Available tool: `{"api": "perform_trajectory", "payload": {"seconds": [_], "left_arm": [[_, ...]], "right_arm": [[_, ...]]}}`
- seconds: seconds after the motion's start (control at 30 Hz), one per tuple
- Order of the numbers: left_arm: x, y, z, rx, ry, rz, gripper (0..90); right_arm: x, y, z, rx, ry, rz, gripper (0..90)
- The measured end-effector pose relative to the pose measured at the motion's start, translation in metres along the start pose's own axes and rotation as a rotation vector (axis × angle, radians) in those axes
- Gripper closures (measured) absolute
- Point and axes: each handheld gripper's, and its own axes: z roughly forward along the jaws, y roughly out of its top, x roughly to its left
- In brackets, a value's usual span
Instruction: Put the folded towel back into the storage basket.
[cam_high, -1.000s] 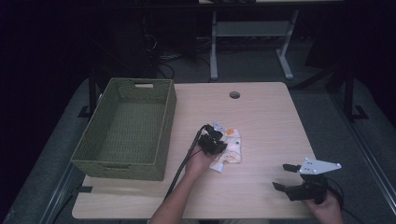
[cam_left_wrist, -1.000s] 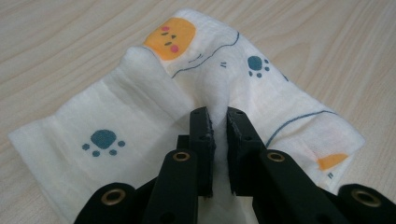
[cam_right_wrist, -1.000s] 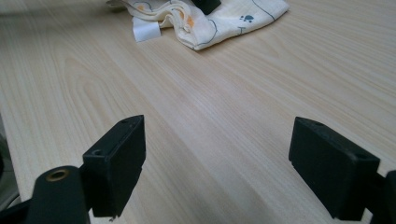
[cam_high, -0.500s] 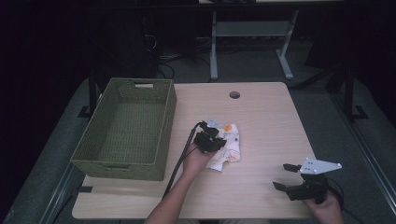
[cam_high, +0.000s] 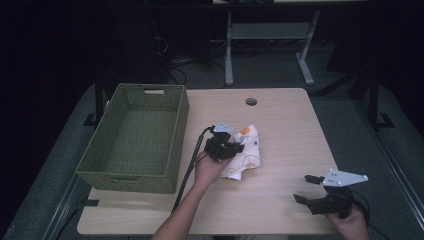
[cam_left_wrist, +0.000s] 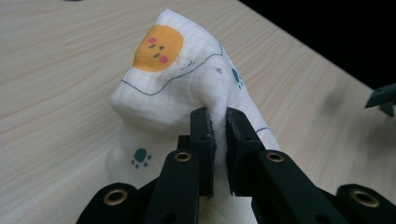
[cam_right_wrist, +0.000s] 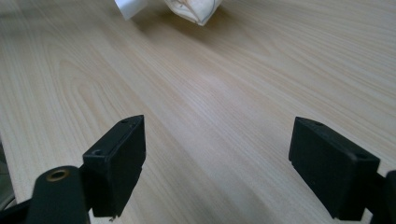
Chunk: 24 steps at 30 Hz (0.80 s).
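White cloth (cam_left_wrist: 187, 88) is pinched thinly in the left tool (cam_left_wrist: 217, 128); it could slip free over the bench (cam_high: 280, 125). Right tool (cam_right_wrist: 215, 158) gapes wide.

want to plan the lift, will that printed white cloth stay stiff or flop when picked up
Probably floppy: the cloth tents in soft folds where the left gripper pinches it. Likely light, since one small pinch raises a peak. The rest may drag on the table.

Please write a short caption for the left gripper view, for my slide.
Left gripper pinches a fold of the white printed cloth above the wooden table.
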Motion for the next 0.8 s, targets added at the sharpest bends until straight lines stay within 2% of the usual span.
{"api": "perform_trajectory", "payload": {"seconds": [0.07, 0.23, 0.3, 0.43, 0.57, 0.8], "left_arm": [[-0.002, 0.003, -0.004, -0.016, -0.021, -0.004, 83.1], [-0.005, 0.007, -0.009, -0.025, -0.032, 0.001, 83.1], [-0.005, 0.008, -0.012, -0.04, -0.053, -0.014, 83.1], [-0.006, 0.01, -0.017, -0.048, -0.064, -0.014, 83.1], [-0.008, 0.015, -0.025, -0.071, -0.093, -0.024, 83.1], [-0.01, 0.021, -0.034, -0.09, -0.107, -0.022, 83.1]], "right_arm": [[0.0, 0.0, 0.0, -0.002, 0.0, 0.003, 18.5], [-0.001, 0.0, 0.0, 0.0, -0.001, 0.004, 18.5], [-0.001, 0.0, 0.0, 0.0, -0.001, 0.003, 18.5], [-0.001, 0.0, 0.0, -0.001, -0.002, 0.003, 18.5], [-0.001, 0.0, 0.0, 0.001, -0.004, 0.005, 18.5], [-0.002, 0.0, 0.0, 0.001, -0.005, 0.008, 18.5]]}}
